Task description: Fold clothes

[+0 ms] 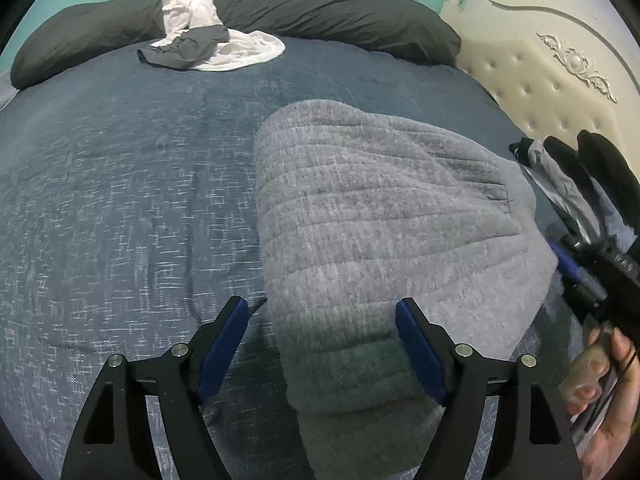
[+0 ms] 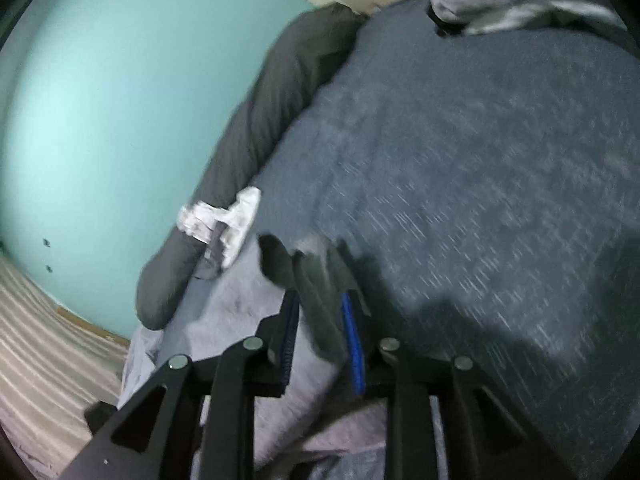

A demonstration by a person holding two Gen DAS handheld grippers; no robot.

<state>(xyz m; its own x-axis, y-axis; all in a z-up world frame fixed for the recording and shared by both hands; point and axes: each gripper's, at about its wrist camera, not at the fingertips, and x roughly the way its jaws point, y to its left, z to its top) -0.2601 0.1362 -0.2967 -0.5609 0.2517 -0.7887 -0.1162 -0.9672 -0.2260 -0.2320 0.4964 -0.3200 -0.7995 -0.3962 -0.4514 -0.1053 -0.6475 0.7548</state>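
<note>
Across one blue bedspread [image 1: 120, 184], a long dark pillow [image 1: 320, 16] at twelve o'clock, one grey ribbed garment [image 1: 380, 220] folded at centre, one white-and-dark heap [image 1: 212, 40] at eleven. Left gripper [image 1: 322, 344] spread wide over the garment's near edge; right gripper [image 2: 320, 320] pinching grey cloth between narrowed fingers.
</note>
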